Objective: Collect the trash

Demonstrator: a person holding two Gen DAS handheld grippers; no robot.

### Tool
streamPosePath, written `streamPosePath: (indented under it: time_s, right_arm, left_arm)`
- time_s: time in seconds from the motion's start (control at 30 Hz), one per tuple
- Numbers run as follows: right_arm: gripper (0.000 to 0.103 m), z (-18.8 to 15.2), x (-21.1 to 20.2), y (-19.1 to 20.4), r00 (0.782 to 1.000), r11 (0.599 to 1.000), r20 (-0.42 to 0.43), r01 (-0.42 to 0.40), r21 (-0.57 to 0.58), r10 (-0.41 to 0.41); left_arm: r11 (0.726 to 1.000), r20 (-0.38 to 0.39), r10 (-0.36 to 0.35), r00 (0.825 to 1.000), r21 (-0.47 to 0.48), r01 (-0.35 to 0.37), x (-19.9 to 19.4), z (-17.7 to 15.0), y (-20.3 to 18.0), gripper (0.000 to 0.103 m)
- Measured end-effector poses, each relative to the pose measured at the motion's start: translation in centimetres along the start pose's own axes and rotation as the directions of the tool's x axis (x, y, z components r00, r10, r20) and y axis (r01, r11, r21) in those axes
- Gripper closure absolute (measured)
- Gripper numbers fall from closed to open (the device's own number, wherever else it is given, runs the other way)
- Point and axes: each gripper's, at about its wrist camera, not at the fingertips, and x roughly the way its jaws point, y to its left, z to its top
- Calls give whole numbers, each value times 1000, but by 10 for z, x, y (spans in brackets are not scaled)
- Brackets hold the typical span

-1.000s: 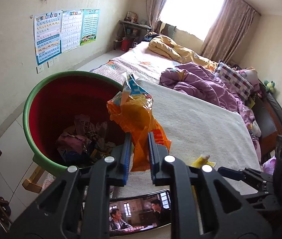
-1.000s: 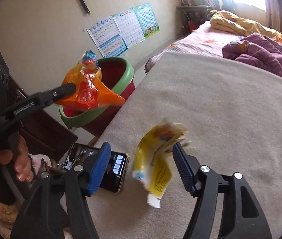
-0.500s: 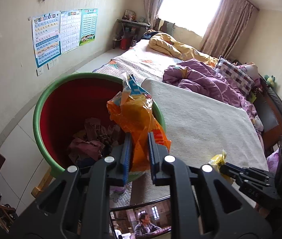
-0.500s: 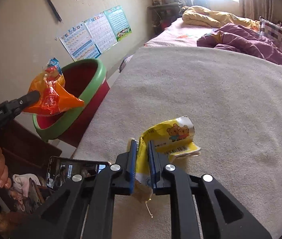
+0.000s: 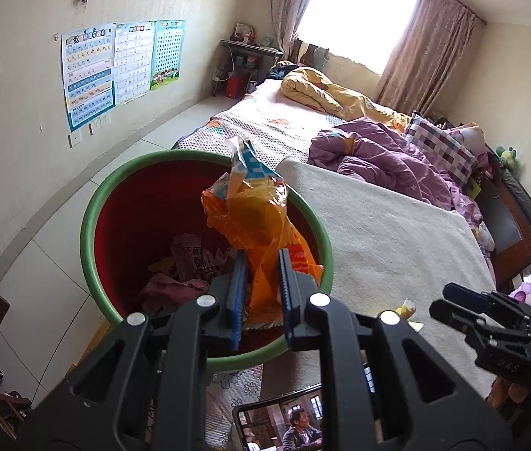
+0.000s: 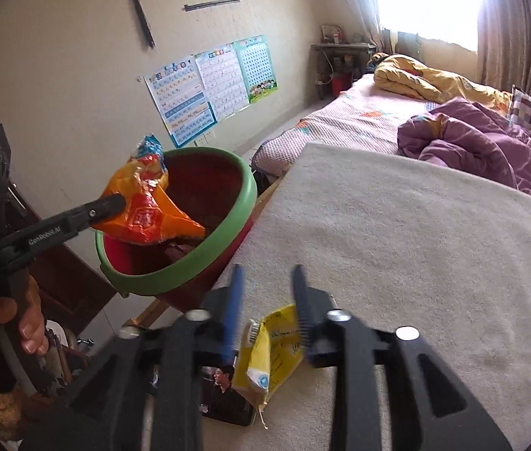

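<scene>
Your left claw (image 5: 260,263) is clenched on the orange bag (image 5: 258,218), holding it over the red bin (image 5: 122,203). Your right claw (image 6: 267,282) is opening, pads off the yellow wrapper (image 6: 273,353) that sits between them above the bed (image 6: 415,244), beside the phone (image 6: 224,394).

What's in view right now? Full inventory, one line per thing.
bin: 1, green rim, red inside, beside the bed, trash in it
orange bag: 1, orange, over the bin, in the left gripper
yellow wrapper: 1, yellow, on the blanket, between the right gripper's fingers
phone: 1, black, screen lit, on the blanket's near edge
blanket: 1, cream, on the bed
quilts: 2, purple and yellow, far end of the bed
posters: 3, blue-green, on the wall
left gripper: black, shut on the orange bag
right gripper: black, jaws opening
</scene>
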Motion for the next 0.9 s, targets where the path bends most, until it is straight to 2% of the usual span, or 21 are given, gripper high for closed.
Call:
streamPosePath:
  time_s: [0.2,0.27,0.3,0.33,0.37,0.4,0.6,0.73,0.9]
  right_arm:
    - [37,-22,27,-2,989,999,-146,-11,52,19]
    - [48,-31,39,0,984,999,-176,-3,48,11]
    - [68,-34,43,0,982,999,-187,1,49,8]
    - [69,-34,43,-2,985,998,-174,-10,66,21]
    - [74,-33,42,-2,985,997,-168,-24,73,36]
    - [88,-30,39,-1,987,998,-158,-25,62,35]
    - [92,4,19,14,998,999,-34,-53,3,53]
    - [102,36,9,34,989,990,45,-137,-45,139]
    - [102,84,7,65,971,971,115,-195,-138,211]
  left_arm:
    - [1000,7,4,1000,-21,-4,4,8,11,87]
    - [1000,9,5,1000,-18,-5,6,11,11,87]
    - [1000,10,5,1000,-15,-5,6,11,10,87]
    - [1000,11,4,1000,-11,-4,7,12,10,87]
    - [1000,12,5,1000,-7,-5,7,13,9,87]
    - [1000,13,7,1000,-2,-7,7,14,9,87]
    - [1000,10,22,1000,-8,-22,8,14,16,87]
    - [999,3,43,999,-16,-43,11,14,25,87]
    - [996,-14,83,996,-28,-84,16,13,35,87]
